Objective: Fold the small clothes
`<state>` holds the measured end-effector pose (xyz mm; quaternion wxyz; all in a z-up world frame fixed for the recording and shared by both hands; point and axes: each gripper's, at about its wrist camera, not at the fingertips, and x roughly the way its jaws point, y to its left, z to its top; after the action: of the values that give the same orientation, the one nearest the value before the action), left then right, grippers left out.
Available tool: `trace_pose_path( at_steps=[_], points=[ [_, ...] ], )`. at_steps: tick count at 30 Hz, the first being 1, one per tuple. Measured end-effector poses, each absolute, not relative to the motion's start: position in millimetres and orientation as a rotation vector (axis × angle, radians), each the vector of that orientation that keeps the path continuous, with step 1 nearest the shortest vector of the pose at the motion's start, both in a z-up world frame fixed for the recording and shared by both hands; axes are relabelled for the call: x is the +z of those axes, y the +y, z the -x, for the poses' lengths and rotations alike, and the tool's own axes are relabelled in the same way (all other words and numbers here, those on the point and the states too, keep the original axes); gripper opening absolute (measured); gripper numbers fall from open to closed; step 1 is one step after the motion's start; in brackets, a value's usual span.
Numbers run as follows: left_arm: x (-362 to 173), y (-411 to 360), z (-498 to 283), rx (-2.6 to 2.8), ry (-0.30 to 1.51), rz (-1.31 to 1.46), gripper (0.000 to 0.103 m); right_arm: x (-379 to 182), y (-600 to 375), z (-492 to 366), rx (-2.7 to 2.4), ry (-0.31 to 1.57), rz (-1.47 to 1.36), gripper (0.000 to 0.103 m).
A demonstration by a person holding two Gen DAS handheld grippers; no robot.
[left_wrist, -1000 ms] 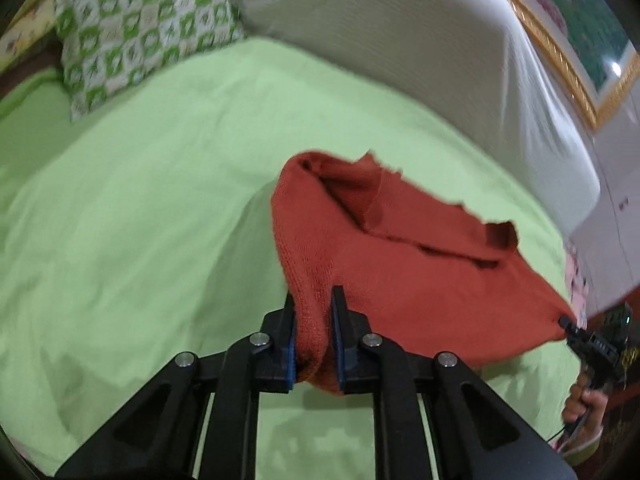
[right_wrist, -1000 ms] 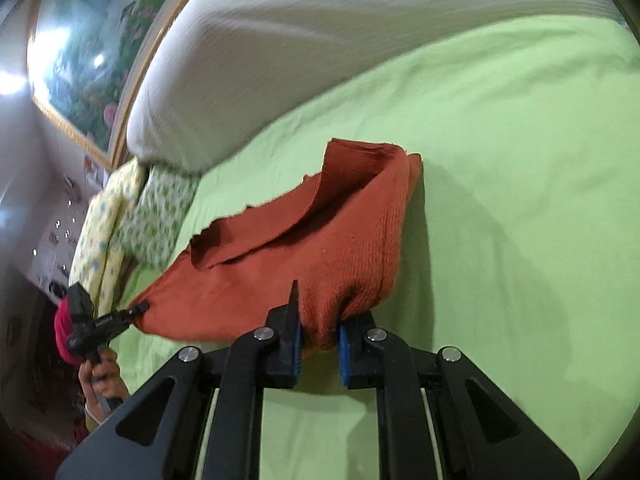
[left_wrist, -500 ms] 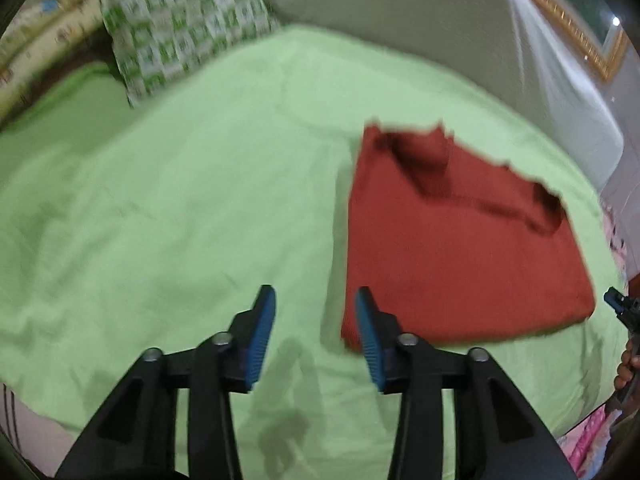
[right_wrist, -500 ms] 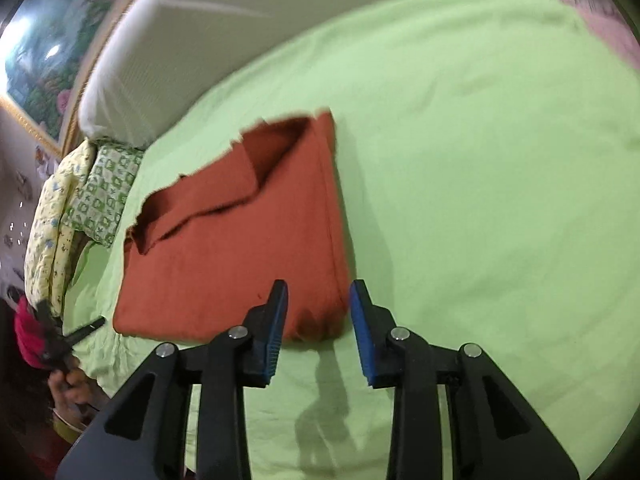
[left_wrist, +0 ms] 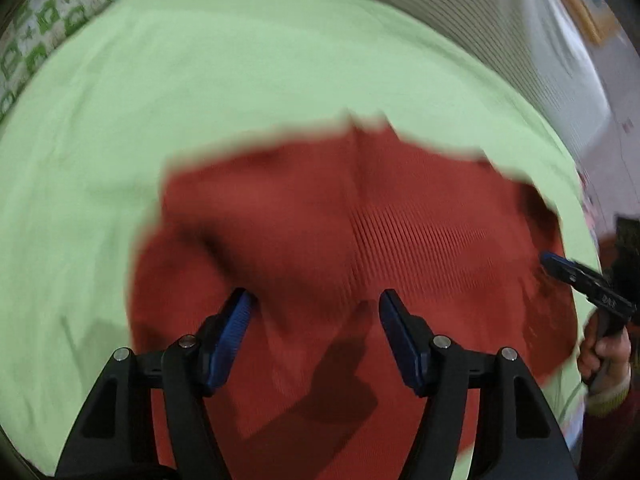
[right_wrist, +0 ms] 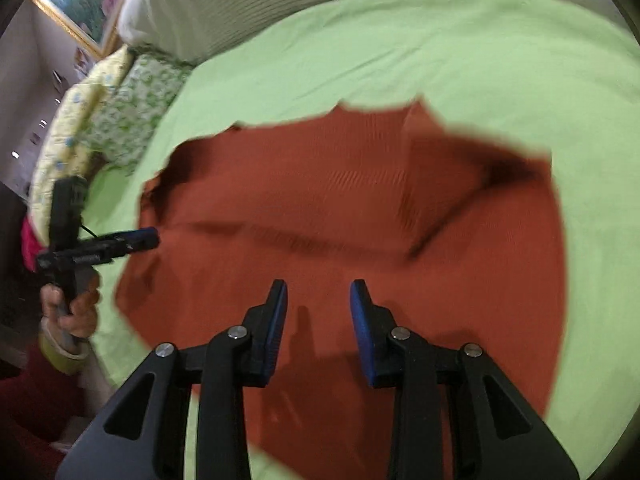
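Note:
A rust-red knitted garment [left_wrist: 360, 220] lies spread and loosely folded on the green bedsheet [left_wrist: 200, 80]. Over its near part, in the left wrist view, hovers my left gripper [left_wrist: 316, 304]; its jaws are opening and the blue pads grip nothing. In the right wrist view my right gripper [right_wrist: 318, 292] stands open above the same garment [right_wrist: 340, 220], with nothing pinched. Each view also catches the other tool at the garment's side edge: the right gripper [left_wrist: 556, 262] and the left gripper [right_wrist: 148, 238], each held in a hand.
A green-and-white patterned pillow [right_wrist: 132, 112] lies at the head of the bed, also in the left wrist view [left_wrist: 36, 28]. A rolled white quilt [left_wrist: 440, 8] runs along the far side. A framed picture [right_wrist: 80, 4] hangs on the wall.
Both grippers let go of the red garment, which dropped flat onto the sheet. Both then came down closer over it, and the left jaws spread wider.

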<state>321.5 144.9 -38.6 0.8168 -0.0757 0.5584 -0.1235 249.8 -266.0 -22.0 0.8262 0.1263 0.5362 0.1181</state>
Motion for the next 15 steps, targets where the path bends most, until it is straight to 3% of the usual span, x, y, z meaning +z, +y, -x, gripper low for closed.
trace_pose_path(
  at_steps=[5, 7, 9, 11, 15],
  points=[
    [-2.9, 190.0, -372.9, -0.121, 1.056, 0.4, 0.063, 14.2, -335.0, -289.1, -0.026, 0.893, -0.463, 0.034],
    [20.2, 203.8, -361.9, -0.064, 0.971, 0.397, 0.069, 27.2, -347.6, -284.8, -0.056, 0.821, -0.543, 0.035],
    [37.3, 217.2, -341.0, -0.025, 0.901, 0.39, 0.078, 39.5, -342.6, -272.7, 0.016, 0.779, -0.577, 0.051],
    [40.4, 220.3, -321.7, -0.027, 0.925, 0.369, 0.079, 48.2, -319.3, -254.7, 0.055, 0.776, -0.51, 0.061],
    [22.6, 232.3, -256.1, 0.006, 1.012, 0.288, 0.081, 48.4, -268.1, -214.2, 0.172, 0.828, -0.432, 0.061]
  ],
)
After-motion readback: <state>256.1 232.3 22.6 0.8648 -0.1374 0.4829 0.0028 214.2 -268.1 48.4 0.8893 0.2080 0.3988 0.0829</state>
